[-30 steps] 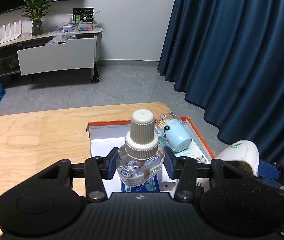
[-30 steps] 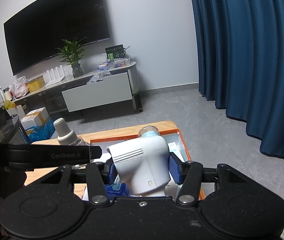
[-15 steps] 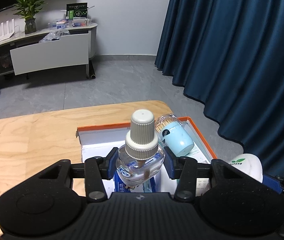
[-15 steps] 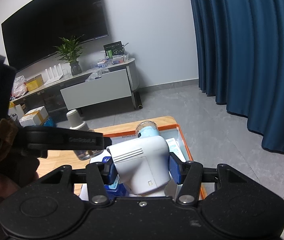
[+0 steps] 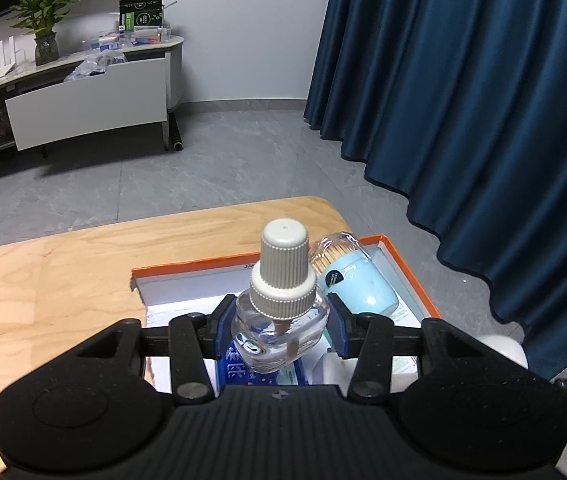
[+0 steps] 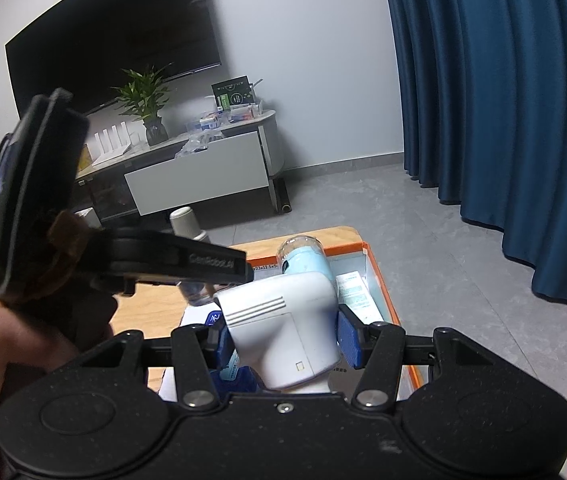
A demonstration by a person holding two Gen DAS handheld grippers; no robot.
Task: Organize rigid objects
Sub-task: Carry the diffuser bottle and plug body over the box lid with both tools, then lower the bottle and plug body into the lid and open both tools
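My left gripper [image 5: 281, 330] is shut on a clear glass bottle [image 5: 279, 330] with a ribbed grey cap, held upright over the orange-rimmed white box [image 5: 411, 276] on the wooden table. In the box lie a light blue toothpick jar [image 5: 357, 280] and a blue packet [image 5: 239, 368]. My right gripper [image 6: 283, 340] is shut on a white plastic plug-in device [image 6: 283, 328], held over the same box [image 6: 381, 280]. The left gripper [image 6: 187, 264] crosses the right wrist view at left, with the bottle's cap [image 6: 183, 220] behind it. The blue jar [image 6: 303, 260] shows beyond.
The wooden table [image 5: 43, 280] stretches left of the box. Dark blue curtains [image 5: 463, 100] hang close on the right. A white TV cabinet [image 5: 83, 100] with a plant and boxes stands across the grey floor. A person's hand [image 6: 11, 352] holds the left gripper.
My left gripper has carried the bottle to the right, further over the box, and shows larger in the right wrist view. The right gripper has stayed still with the white device.
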